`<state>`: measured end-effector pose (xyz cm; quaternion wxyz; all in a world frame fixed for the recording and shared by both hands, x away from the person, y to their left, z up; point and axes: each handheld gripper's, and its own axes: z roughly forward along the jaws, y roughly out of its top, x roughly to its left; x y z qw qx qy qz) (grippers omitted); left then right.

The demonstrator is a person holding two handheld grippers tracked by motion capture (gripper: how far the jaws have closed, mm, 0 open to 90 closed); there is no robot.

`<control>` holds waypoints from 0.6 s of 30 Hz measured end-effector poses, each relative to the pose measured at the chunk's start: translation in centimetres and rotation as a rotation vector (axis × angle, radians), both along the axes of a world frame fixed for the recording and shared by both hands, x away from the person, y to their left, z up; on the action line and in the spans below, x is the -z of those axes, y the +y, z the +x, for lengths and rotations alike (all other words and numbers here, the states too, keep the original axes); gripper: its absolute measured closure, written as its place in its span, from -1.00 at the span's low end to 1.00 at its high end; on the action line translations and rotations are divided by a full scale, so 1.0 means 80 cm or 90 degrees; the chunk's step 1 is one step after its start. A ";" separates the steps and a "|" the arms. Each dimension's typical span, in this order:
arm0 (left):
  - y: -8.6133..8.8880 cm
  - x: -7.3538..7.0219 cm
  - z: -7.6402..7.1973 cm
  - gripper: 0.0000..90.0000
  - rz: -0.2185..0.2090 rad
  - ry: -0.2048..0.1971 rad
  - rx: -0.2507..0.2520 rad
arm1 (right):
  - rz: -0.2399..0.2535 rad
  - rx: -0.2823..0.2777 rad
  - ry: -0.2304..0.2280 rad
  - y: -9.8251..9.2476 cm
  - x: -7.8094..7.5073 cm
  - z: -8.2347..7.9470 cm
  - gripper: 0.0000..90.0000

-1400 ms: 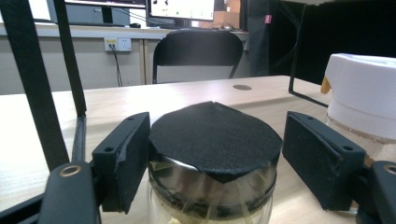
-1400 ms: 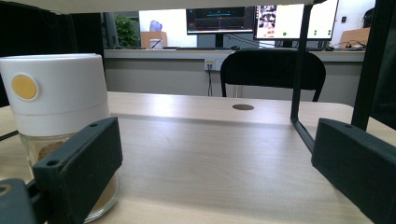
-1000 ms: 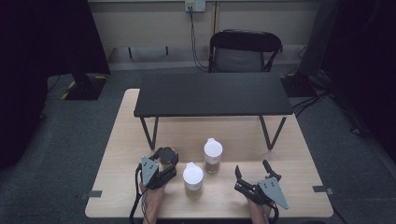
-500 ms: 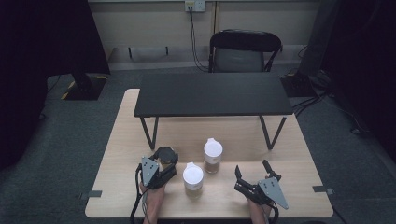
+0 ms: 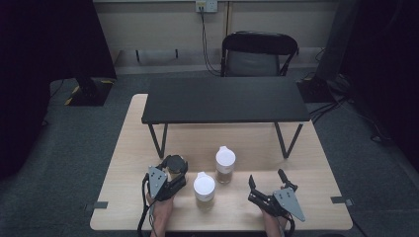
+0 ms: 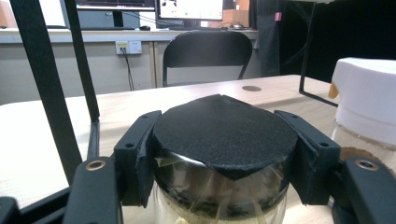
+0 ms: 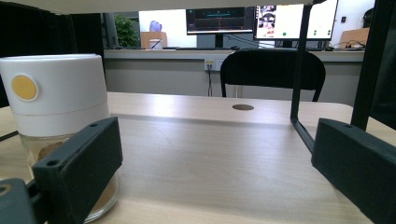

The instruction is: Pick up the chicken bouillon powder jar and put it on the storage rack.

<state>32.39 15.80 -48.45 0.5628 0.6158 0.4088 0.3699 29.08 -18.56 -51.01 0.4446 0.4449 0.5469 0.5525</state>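
A glass jar with a black lid (image 6: 224,133) stands on the wooden table (image 5: 316,163), and my left gripper (image 6: 224,158) is shut on it, one pad pressing each side just under the lid. From above, the same jar (image 5: 174,164) sits at the tip of the left gripper (image 5: 173,173). Two glass jars with white lids stand to its right, one near (image 5: 204,186) and one farther back (image 5: 225,159). My right gripper (image 5: 269,185) rests on the table right of them, open and holding nothing. In the right gripper view a white-lidded jar (image 7: 56,107) stands behind its left finger (image 7: 79,163).
A low black shelf (image 5: 225,98) on thin metal legs spans the table's far half; one leg (image 7: 299,70) rises ahead of the right gripper. A black chair (image 5: 259,52) stands behind the table. Bare wood lies between the right gripper's jaws.
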 end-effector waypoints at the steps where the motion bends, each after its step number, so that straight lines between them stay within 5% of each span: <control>1: 0.000 -0.001 0.000 -0.22 0.001 -0.001 -0.001 | 0.000 0.000 0.000 0.000 0.000 0.000 -0.98; 18: 0.005 -0.018 -0.007 -0.22 -0.002 -0.004 0.004 | -0.001 0.001 -0.001 0.000 0.000 0.000 -0.98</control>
